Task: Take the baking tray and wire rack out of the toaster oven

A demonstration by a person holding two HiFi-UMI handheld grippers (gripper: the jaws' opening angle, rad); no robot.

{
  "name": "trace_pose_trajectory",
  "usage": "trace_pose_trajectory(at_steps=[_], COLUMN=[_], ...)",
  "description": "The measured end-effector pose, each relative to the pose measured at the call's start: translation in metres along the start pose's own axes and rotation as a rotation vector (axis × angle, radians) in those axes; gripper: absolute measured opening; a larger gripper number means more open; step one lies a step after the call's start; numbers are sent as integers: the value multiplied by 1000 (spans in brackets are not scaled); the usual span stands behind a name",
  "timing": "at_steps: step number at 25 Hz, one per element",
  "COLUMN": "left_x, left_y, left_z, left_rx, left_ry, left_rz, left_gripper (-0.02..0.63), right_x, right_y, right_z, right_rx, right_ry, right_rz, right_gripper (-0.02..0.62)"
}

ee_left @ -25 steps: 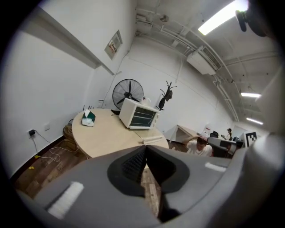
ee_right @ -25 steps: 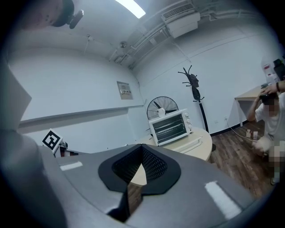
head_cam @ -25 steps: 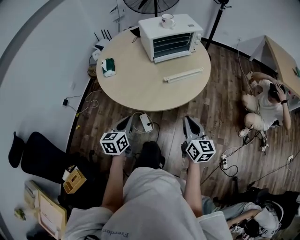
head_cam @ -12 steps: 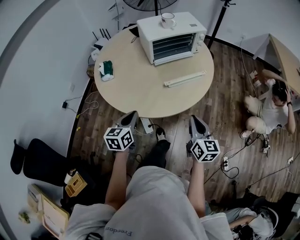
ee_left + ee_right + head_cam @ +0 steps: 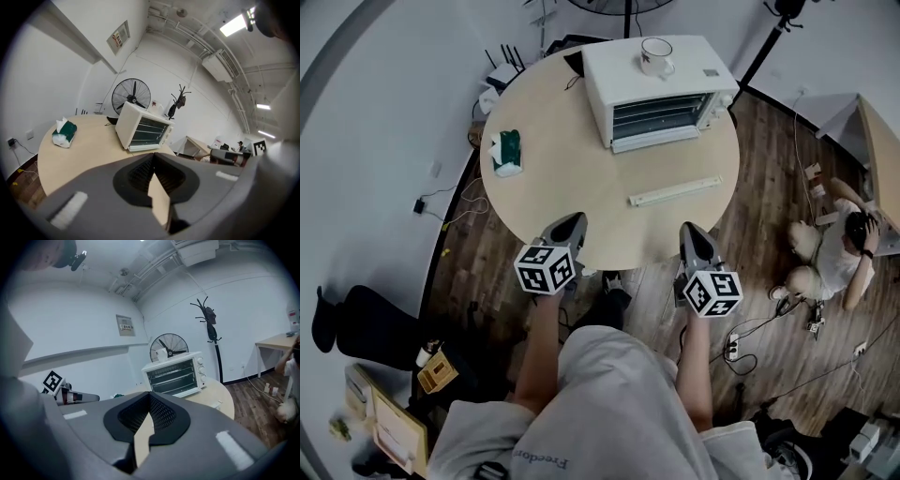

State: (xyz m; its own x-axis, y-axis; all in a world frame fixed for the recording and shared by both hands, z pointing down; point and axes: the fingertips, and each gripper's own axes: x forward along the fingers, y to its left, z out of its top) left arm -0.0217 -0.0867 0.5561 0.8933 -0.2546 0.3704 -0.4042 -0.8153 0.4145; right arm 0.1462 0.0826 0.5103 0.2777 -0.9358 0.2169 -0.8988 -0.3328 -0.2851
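Observation:
A white toaster oven (image 5: 661, 89) stands at the far side of the round wooden table (image 5: 572, 187), its glass door closed. Through the glass I see horizontal bars of a rack; the tray I cannot make out. A mug (image 5: 656, 54) sits on top of the oven. My left gripper (image 5: 569, 228) and right gripper (image 5: 693, 234) are side by side at the table's near edge, well short of the oven, both shut and empty. The oven (image 5: 143, 132) shows ahead of the left gripper (image 5: 153, 157). Beyond the right gripper (image 5: 150, 394) the oven (image 5: 176, 373) shows too.
A green tissue pack (image 5: 506, 152) lies on the table's left side and a long white strip (image 5: 675, 191) lies in front of the oven. A person (image 5: 844, 244) sits on the floor at the right among cables. A fan (image 5: 131, 96) and a coat stand (image 5: 211, 319) stand behind the table.
Both grippers have moved forward from over the floor to the table's near edge. The table and oven now look closer and larger.

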Motion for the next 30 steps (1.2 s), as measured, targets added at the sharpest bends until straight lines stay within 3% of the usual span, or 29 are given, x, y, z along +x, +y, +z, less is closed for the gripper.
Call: trace_pose_trajectory(at_steps=[11,19,30], left_x=[69,65,63], left_y=[19,19,14], left_z=[58,46,54], left_rx=[-8,-69,-94], left_ry=[-20,-40,-91], left_rz=[-24,-14,87], left_gripper=[55,55,55], right_x=[104,134,201], right_y=[-25,-38,-57], right_z=[33,13,21], right_rx=[23,55,154], right_ry=[29,98,138], right_rz=[11,6,88], right_gripper=[0,0,0])
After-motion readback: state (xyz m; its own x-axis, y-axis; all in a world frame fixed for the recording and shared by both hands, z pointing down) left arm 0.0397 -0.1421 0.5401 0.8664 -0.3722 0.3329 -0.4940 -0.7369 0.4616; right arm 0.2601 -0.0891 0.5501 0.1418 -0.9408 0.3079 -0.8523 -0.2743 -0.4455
